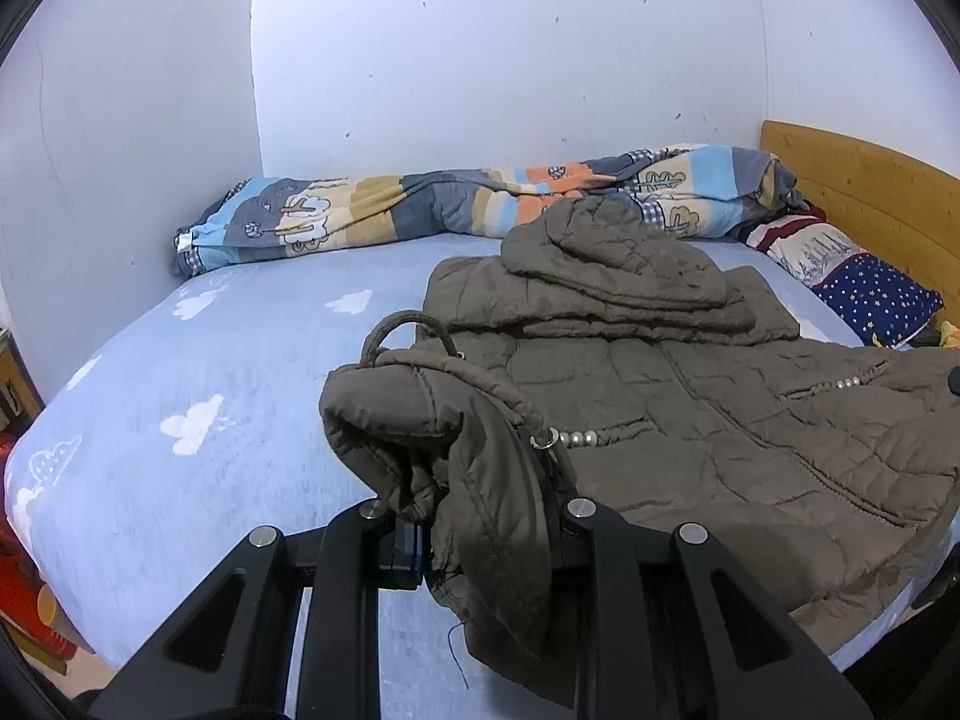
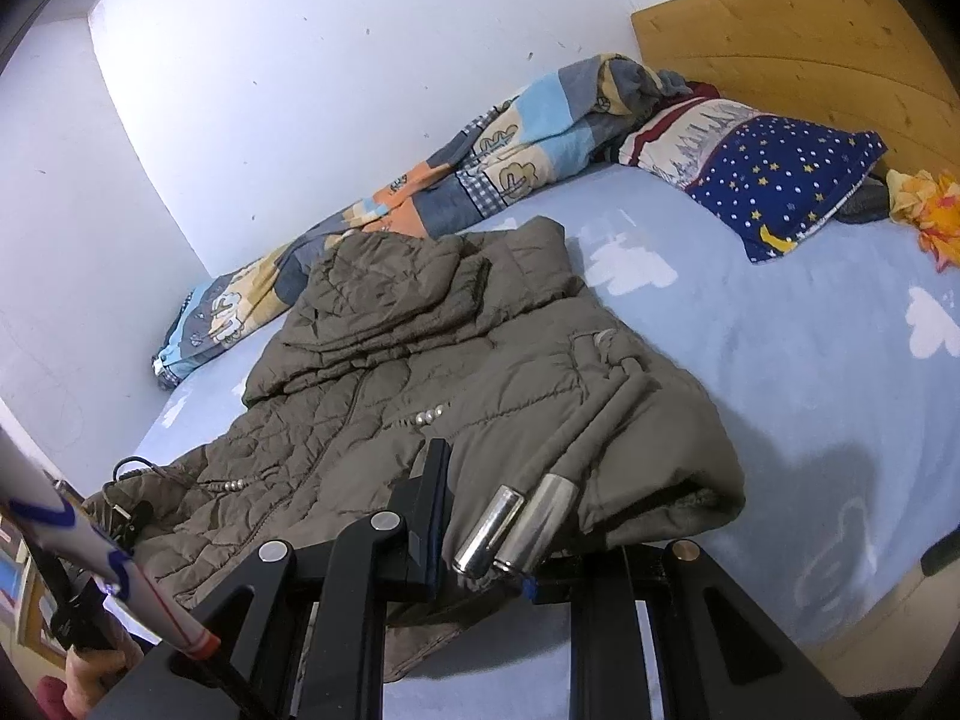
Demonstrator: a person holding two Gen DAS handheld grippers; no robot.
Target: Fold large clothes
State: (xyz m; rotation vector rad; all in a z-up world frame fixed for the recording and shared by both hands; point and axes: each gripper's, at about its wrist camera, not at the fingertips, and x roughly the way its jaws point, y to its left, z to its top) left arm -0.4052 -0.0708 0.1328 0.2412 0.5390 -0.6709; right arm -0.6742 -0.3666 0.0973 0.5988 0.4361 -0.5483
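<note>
- Lying across the light blue bed sheet [image 1: 198,372] is one large olive-brown quilted jacket [image 1: 690,396], its hood end toward the wall and its near hem at the front edge of the bed.
- One left gripper [image 1: 480,516] is clenched on a bunched corner of the jacket's hem; the cloth is lifted off the sheet and drapes over the black fingers, hiding the tips.
- One right gripper [image 2: 480,546] is likewise clamped on the other hem corner, the fabric pinched between its jaws and raised a little.
- Two metal cord ends [image 2: 510,531] lie side by side on the cloth just beside the right gripper's fingers.
- Two short rows of pearl-like beads [image 2: 427,417] show on the jacket front, one near the middle and one toward the left hem.
- One rolled patchwork quilt [image 1: 450,204] runs along the wall behind the jacket.
- One star-printed navy pillow [image 2: 774,174] rests near the wooden headboard [image 2: 798,42].
- White cloud shapes are scattered over the sheet; I count at least five in the left wrist view.
</note>
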